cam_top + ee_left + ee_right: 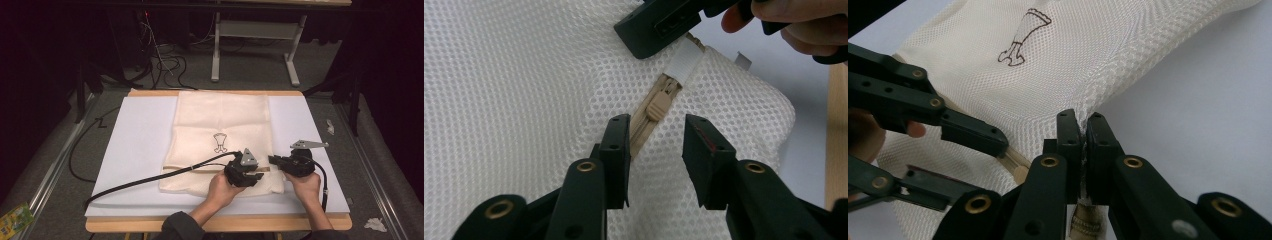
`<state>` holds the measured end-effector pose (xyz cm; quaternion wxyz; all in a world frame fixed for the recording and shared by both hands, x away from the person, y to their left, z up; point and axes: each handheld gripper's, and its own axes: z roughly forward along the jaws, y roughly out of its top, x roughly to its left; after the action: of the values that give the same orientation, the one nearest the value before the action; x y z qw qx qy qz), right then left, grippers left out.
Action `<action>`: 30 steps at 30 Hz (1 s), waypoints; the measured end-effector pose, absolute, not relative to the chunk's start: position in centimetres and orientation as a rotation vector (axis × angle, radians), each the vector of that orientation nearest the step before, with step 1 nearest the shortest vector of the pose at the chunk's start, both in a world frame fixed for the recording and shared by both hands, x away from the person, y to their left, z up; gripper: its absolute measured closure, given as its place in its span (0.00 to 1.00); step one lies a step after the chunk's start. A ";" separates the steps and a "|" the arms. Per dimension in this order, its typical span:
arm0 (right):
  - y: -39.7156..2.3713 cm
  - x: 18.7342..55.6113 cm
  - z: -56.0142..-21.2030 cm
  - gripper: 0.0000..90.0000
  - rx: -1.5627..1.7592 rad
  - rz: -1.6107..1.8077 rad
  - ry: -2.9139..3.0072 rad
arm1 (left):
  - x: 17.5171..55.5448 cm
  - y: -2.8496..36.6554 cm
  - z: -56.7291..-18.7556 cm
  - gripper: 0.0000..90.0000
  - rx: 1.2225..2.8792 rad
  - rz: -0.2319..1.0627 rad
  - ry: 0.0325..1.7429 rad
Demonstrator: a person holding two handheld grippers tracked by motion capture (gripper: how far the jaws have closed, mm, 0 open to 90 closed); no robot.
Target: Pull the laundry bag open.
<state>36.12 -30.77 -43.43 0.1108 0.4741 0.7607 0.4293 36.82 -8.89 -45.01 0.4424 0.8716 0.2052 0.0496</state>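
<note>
White board covers the table, with dark floor and cables beyond it. On the board lies a cream mesh bag, its zip running across near the person's edge and its printed mark facing up.

At the left of the pair, the left gripper hangs over the zip close to the bag's right end. In the left gripper view its jaws stand part-way apart, one on each side of the zip line, and the tan puller lies just ahead of them, not yet between the pads. A white tab covers the zip's end beyond the puller. To do this step well, the gripper should ease forward until the puller sits squarely between the pads, then close on the puller alone, catching no mesh, since netting pinched with it would likely jam the slide.

To the right, the right gripper pinches the bag's edge next to the zip end; in the right gripper view its jaws are pressed together on a fold of mesh. That grip should hold firm and pull gently away from the left gripper, so the zip stays taut and straight. Then the puller can be drawn level along the zip, low to the bag, without lifting it.
</note>
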 end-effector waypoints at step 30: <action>-30.8 36.0 -44.0 0.98 1.399 1.285 2.242 | 37.2 -9.9 -45.9 0.81 2.145 0.036 0.507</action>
<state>36.01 -30.78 -43.96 0.1014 0.4737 0.7590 0.4350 37.21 -9.90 -45.94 0.4514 0.8683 0.2052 0.0144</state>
